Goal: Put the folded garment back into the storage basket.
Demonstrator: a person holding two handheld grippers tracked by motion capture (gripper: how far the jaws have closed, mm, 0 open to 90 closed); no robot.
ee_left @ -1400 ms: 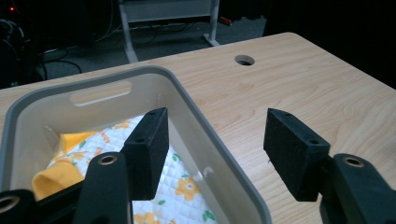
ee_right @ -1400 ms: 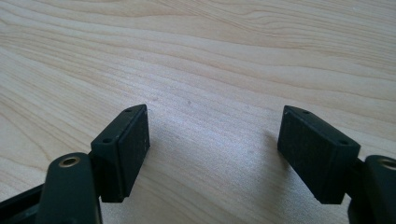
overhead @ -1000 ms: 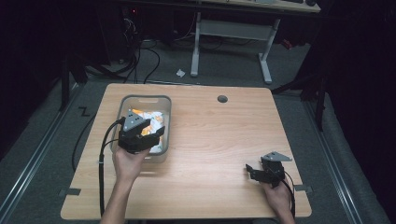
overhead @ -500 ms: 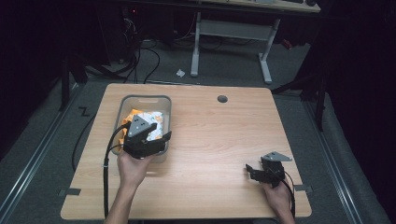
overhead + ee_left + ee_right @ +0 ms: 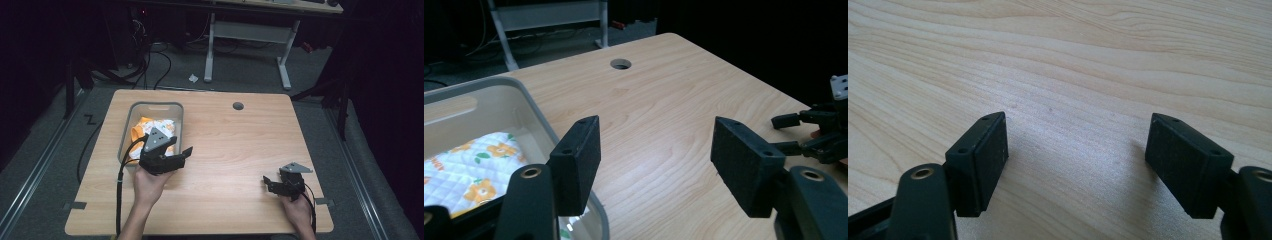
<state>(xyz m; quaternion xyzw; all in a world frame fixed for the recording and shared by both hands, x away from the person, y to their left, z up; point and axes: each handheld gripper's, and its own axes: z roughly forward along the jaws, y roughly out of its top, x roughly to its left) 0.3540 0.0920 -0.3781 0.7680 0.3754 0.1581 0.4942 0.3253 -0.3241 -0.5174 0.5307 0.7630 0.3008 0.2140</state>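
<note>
High view: a light wooden table point(image 5: 230, 145) carries a grey bin point(image 5: 131, 117) at its left side and a round cable hole point(image 5: 238, 106) near its far edge. The bin holds a white quilted cloth with orange flowers point(image 5: 461, 165) and some orange material.

The left tool point(image 5: 181, 156), held in the person's left hand point(image 5: 147, 182), sits at the bin's near right corner and points toward the table's middle. In the left gripper view its 2 jaws stand wide apart with nothing between them; one jaw is above the bin's rim, the other above bare wood.

The right tool point(image 5: 270, 184), held in the right hand point(image 5: 297, 210), lies low near the table's near right corner. In the right gripper view its 2 jaws are spread wide and empty, close over bare wood.
</note>
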